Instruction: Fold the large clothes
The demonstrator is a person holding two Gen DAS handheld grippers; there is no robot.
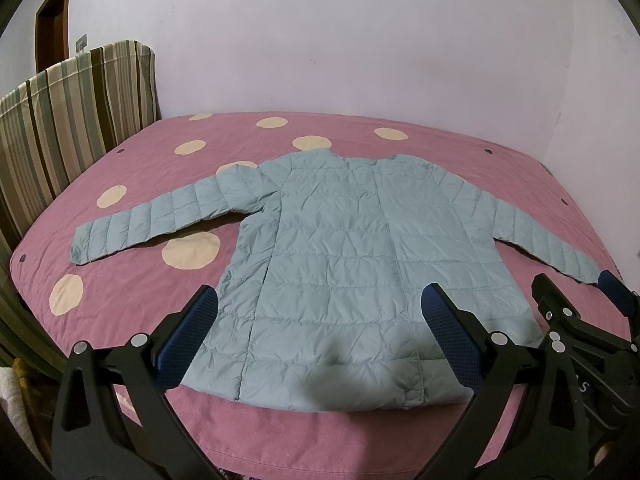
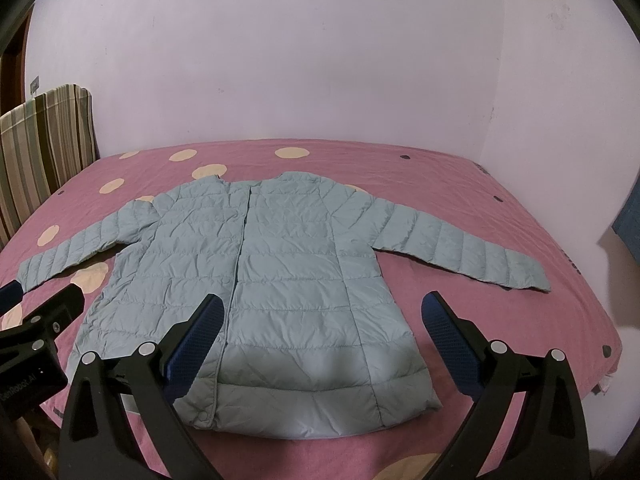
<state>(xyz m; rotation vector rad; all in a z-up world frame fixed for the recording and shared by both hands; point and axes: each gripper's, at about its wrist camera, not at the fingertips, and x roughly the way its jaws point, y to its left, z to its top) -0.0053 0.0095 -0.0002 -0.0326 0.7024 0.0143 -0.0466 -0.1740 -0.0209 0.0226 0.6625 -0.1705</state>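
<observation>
Jacket laid flat on the bed, both grippers hovering wide open at the hem; no fold made yet.

Left wrist view: pale blue quilted jacket (image 1: pixel 340 248) lies front-up on the pink dotted bedspread (image 1: pixel 132 292), hem nearest, collar toward the wall, both sleeves spread out to the sides. Left gripper (image 1: pixel 320 344) hangs over the hem, fingers well apart, holding nothing. The right gripper shows at the right edge, near the right-hand cuff.
Right wrist view: same jacket (image 2: pixel 280 264), snap placket closed down the front, sleeves fully extended. Right gripper (image 2: pixel 320 344) fingers spread, empty, above the hem. Judgement: task at its start; sleeves and body all remain to be folded.
</observation>
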